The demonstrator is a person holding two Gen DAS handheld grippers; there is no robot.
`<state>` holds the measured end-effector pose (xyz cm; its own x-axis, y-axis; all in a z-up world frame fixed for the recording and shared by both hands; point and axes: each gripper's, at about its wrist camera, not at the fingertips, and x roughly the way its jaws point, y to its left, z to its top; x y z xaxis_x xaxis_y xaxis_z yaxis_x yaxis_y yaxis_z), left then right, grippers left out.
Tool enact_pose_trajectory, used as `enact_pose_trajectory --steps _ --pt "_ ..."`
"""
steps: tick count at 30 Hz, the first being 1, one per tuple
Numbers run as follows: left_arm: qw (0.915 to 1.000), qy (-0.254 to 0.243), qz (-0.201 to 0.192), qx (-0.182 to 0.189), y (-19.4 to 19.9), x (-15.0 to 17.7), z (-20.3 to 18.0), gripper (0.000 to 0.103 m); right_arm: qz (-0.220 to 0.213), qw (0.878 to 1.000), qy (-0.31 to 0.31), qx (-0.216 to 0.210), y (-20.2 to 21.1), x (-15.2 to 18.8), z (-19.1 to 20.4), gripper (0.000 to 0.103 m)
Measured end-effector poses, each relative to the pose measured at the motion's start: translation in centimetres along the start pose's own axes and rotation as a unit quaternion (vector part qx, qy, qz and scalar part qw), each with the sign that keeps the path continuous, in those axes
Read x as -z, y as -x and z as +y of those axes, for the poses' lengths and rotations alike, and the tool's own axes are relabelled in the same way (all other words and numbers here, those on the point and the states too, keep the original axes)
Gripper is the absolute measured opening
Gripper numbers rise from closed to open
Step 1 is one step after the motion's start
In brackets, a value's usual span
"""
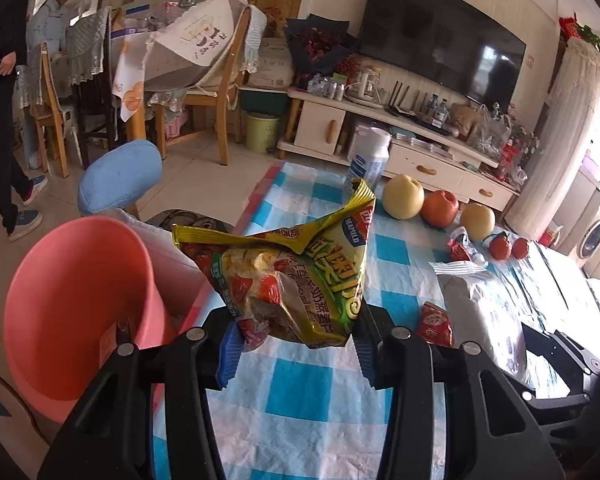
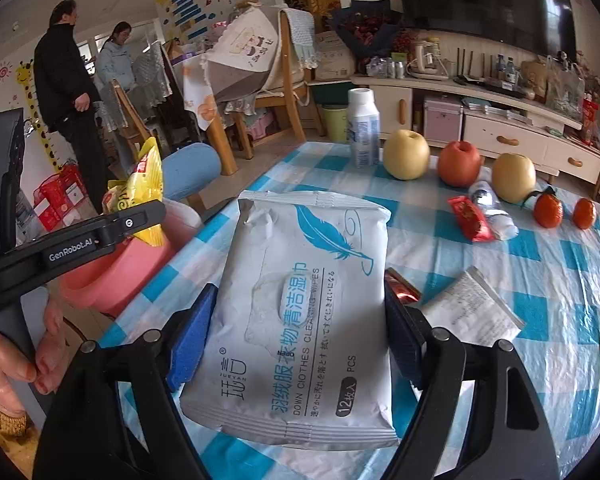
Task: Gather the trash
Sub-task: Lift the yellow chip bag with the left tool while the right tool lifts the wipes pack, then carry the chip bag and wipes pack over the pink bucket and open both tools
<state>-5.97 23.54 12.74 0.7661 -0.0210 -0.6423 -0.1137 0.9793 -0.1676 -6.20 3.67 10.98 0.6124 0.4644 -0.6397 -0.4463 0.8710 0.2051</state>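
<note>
My left gripper point(image 1: 296, 344) is shut on a crumpled yellow-green snack bag point(image 1: 292, 276), held above the left edge of the checked table. A pink bin point(image 1: 76, 300) stands just to its left, beside the table, with its mouth facing the bag. My right gripper point(image 2: 300, 336) is shut on a white wet-wipes pack point(image 2: 308, 280) with a blue feather print, gripped by its sides above the cloth. In the right wrist view the left gripper point(image 2: 140, 216), the snack bag point(image 2: 144, 184) and the pink bin point(image 2: 116, 276) appear at the left.
On the blue checked cloth point(image 2: 540, 272) lie a red wrapper point(image 2: 470, 220), a crumpled white wrapper point(image 2: 496, 212), a paper sachet point(image 2: 472, 312) and a shiny red wrapper point(image 2: 400, 288). Behind them stand pears, an apple point(image 2: 458, 164), tangerines and a white bottle point(image 2: 362, 128). Two people stand far left.
</note>
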Motion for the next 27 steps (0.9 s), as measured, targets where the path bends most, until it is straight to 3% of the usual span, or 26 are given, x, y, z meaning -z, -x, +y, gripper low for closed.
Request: enact_pose_trajectory --steps 9,18,27 --pt "0.9953 0.071 -0.025 -0.061 2.1 -1.4 7.8 0.048 0.006 0.996 0.069 -0.057 -2.9 -2.7 9.4 0.078" --pt "0.9773 0.154 -0.036 -0.141 3.5 -2.0 17.3 0.048 0.017 0.984 0.146 -0.098 -7.0 -4.6 18.4 0.078" --pt "0.9638 0.22 -0.028 -0.147 3.0 -1.2 23.1 0.05 0.033 0.973 0.205 -0.098 -12.2 -4.7 24.4 0.08"
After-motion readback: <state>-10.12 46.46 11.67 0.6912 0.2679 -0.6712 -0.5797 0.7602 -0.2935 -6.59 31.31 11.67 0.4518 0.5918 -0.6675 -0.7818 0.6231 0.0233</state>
